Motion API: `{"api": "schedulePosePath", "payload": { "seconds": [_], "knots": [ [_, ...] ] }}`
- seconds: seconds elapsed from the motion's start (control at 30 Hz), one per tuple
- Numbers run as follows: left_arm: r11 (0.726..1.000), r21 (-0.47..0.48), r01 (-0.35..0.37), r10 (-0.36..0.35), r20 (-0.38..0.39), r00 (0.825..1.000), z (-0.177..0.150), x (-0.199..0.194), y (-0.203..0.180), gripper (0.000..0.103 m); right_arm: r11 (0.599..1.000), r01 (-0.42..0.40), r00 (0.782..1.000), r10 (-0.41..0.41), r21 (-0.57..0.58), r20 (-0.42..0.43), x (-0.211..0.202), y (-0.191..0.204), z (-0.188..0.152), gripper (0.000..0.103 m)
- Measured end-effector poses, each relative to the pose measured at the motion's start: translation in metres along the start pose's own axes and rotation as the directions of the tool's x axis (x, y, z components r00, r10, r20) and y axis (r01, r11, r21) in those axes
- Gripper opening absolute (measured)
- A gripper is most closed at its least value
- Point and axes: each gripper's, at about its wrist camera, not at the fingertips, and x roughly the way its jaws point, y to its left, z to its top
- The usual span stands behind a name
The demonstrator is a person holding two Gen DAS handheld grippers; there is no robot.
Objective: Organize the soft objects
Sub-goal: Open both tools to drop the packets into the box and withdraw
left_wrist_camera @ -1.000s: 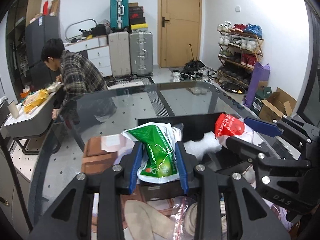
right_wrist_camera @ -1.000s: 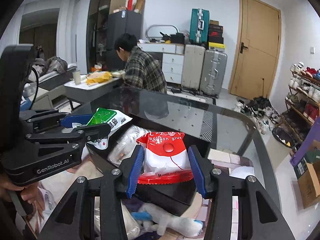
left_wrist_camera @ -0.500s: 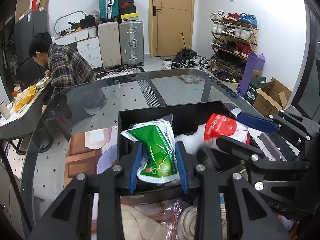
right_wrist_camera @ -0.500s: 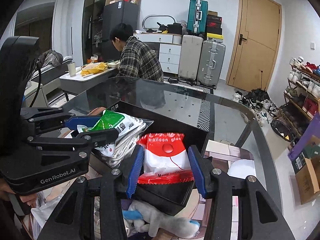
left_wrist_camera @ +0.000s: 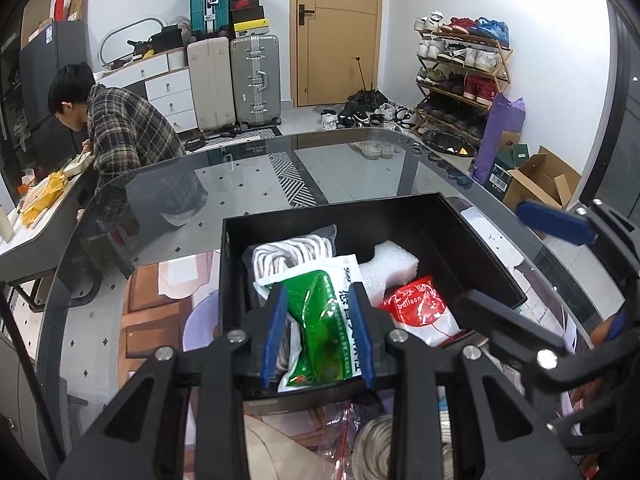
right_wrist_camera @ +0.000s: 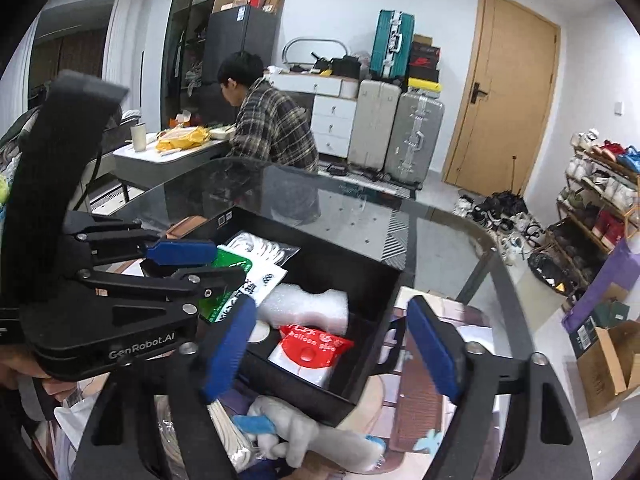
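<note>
Black bin (left_wrist_camera: 472, 240); left claw (left_wrist_camera: 318, 334) grips green packet (left_wrist_camera: 320, 320); right claw (right_wrist_camera: 332, 352) opening, empty; plush (right_wrist_camera: 304, 436) only right view.

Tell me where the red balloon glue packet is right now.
The red balloon glue packet lies in the black box, against its near wall beside the white foam piece, below the opening right gripper.

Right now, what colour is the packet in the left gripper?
Green with a white edge; the packet shows best in the left wrist view.
</note>
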Motion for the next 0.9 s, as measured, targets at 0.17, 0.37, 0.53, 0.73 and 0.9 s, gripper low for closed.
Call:
{"api": "schedulePosePath", "payload": {
  "seconds": [0.17,0.37,0.53,0.73,0.9],
  "knots": [
    [1.0,0.001,0.003,-0.003,0.01,1.0,0.0,-0.008,-0.003,0.061,0.999,0.015,1.0,-0.016,0.028,0.001,-0.014,-0.008,-0.007,0.095],
    [1.0,-0.014,0.026,-0.025,0.055,0.998,-0.006,-0.031,-0.001,0.102,0.995,0.006,1.0,-0.005,0.095,-0.014,-0.031,-0.017,-0.02,0.102],
    [0.999,-0.019,0.031,-0.03,0.054,0.998,-0.014,-0.049,0.002,0.103,0.991,-0.013,0.999,0.018,0.131,-0.037,-0.04,-0.02,-0.029,0.103],
    [0.999,-0.035,0.02,-0.019,0.032,0.999,-0.031,-0.065,0.008,0.103,0.989,-0.017,0.998,0.026,0.145,-0.06,-0.045,-0.018,-0.043,0.103],
    [0.999,-0.033,0.001,0.0,0.005,1.0,-0.048,-0.074,0.009,0.103,0.989,-0.023,0.996,0.036,0.145,-0.087,-0.044,-0.017,-0.052,0.103]
  ]
}}
